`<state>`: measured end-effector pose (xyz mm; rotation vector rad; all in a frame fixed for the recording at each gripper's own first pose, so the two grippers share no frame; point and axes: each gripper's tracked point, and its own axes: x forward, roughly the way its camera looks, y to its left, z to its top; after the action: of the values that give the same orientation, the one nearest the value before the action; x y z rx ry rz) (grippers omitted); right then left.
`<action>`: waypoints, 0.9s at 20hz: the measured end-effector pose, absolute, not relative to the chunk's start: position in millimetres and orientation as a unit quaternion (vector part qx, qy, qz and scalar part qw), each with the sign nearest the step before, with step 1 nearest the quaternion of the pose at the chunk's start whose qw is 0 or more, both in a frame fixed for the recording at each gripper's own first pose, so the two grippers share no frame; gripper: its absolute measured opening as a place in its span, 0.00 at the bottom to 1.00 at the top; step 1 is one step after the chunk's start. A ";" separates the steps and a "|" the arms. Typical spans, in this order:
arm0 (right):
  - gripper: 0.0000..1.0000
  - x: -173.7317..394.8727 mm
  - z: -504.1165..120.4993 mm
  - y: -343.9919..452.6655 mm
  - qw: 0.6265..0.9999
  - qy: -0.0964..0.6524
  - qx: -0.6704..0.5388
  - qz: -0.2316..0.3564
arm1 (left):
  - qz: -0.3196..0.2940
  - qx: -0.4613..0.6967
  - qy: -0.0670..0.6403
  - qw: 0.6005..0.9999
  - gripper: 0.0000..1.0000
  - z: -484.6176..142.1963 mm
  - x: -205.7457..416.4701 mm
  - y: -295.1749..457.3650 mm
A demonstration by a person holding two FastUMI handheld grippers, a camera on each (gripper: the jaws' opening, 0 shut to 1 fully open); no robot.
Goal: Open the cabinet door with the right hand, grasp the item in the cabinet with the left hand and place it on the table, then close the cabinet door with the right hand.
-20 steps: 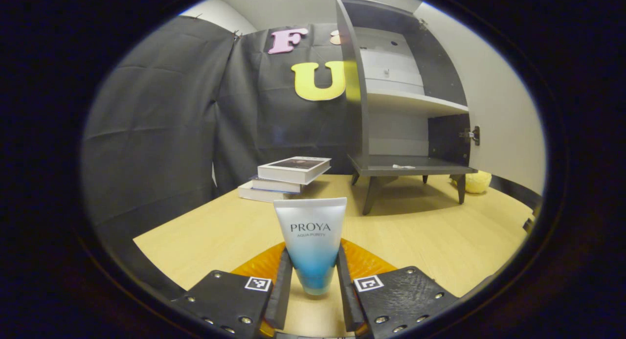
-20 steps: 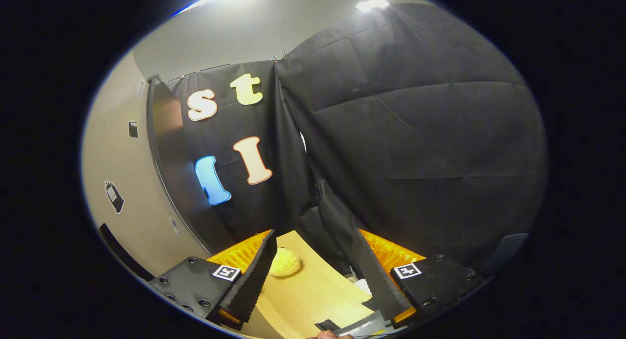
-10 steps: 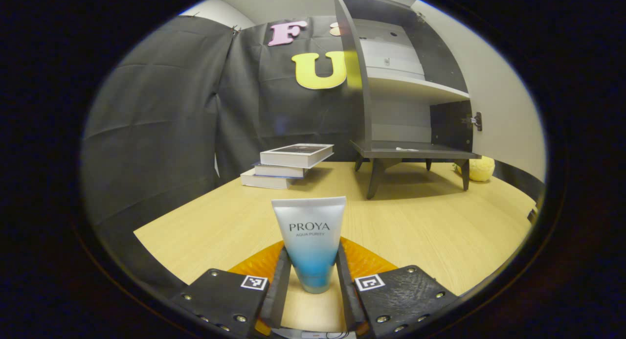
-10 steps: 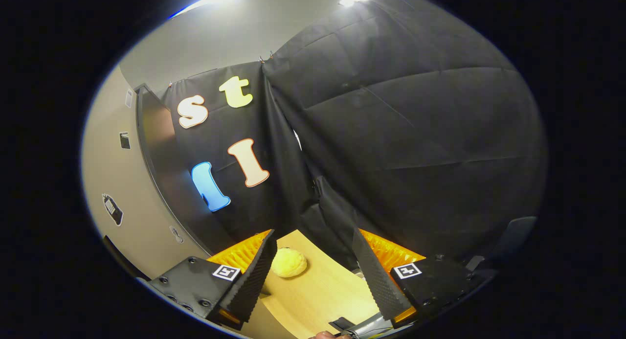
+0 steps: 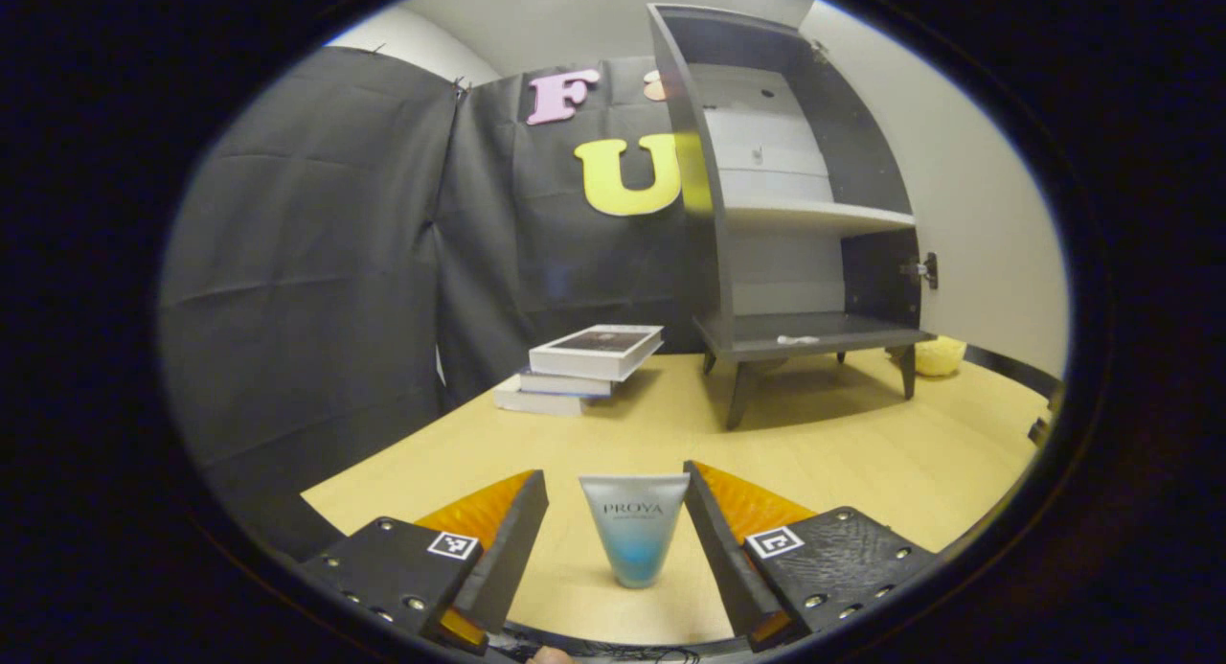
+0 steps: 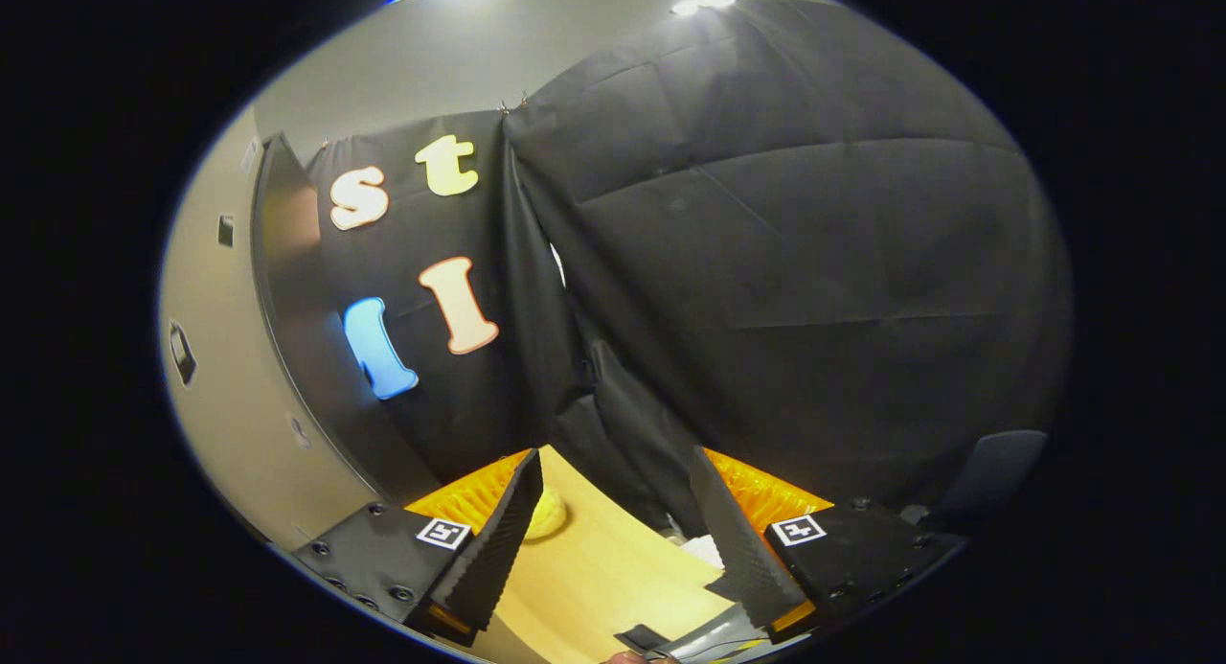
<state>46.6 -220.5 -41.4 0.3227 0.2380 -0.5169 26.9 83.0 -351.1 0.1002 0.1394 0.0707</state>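
Note:
A white-to-blue cosmetic tube (image 5: 634, 535) stands cap-down on the wooden table (image 5: 843, 463). My left gripper (image 5: 614, 474) is open around it, a finger on each side and neither touching it. Behind stands the dark cabinet (image 5: 714, 214) on legs, its light door (image 5: 977, 204) swung wide to the right. A small white scrap (image 5: 797, 339) lies on its lower shelf. In the right gripper view my right gripper (image 6: 614, 458) is open and holds nothing, close beside the open door (image 6: 230, 377), whose dark edge (image 6: 297, 329) runs down on the left.
A stack of three books (image 5: 586, 362) lies left of the cabinet. A yellow plush toy (image 5: 937, 355) sits on the table past the cabinet's right leg, also behind my right gripper's left finger as the plush (image 6: 550, 515). Black cloth walls close the table's back and sides.
My left gripper has opened and let go of the tube, then drawn back a little; the tube now stands free on the table. My right gripper stayed open and turned slightly.

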 end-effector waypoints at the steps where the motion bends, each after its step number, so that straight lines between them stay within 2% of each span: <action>1: 0.98 44.8 -49.6 -219.7 0.947 0.120 0.152 -0.256 | 0.028 0.048 0.059 0.997 0.86 -333.9 20.9 79.9; 7: 0.98 33.9 -70.5 -209.7 0.949 0.114 0.151 -0.252 | -0.032 0.057 0.027 0.998 0.86 -238.5 -9.4 41.3; 8: 0.93 32.6 -69.1 -208.6 0.950 0.110 0.148 -0.251 | -0.042 0.051 0.028 0.997 0.86 -222.7 -18.7 33.7; 9: 0.98 33.6 -64.8 -208.0 0.953 0.105 0.139 -0.247 | -0.055 0.046 0.031 0.997 0.86 -211.2 -22.7 25.3; 10: 0.98 33.9 -57.7 -208.2 0.957 0.097 0.125 -0.244 | -0.063 0.044 0.037 0.996 0.86 -201.2 -25.1 19.4; 15: 0.98 26.7 -12.8 -214.9 0.967 0.053 0.103 -0.226 | -0.062 0.008 0.057 0.996 0.86 -139.7 -40.3 1.3; 16: 0.92 25.0 -4.6 -213.8 0.969 0.043 0.101 -0.221 | -0.065 -0.002 0.060 0.996 0.86 -128.0 -40.2 -2.2; 18: 0.92 21.5 6.7 -211.5 0.972 0.026 0.099 -0.213 | -0.064 -0.008 0.072 0.995 0.86 -107.9 -37.2 -4.7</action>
<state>21.5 -211.5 6.7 0.2000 0.0529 -0.4300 -37.2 -4.7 -107.9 -0.0165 0.1450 -0.1288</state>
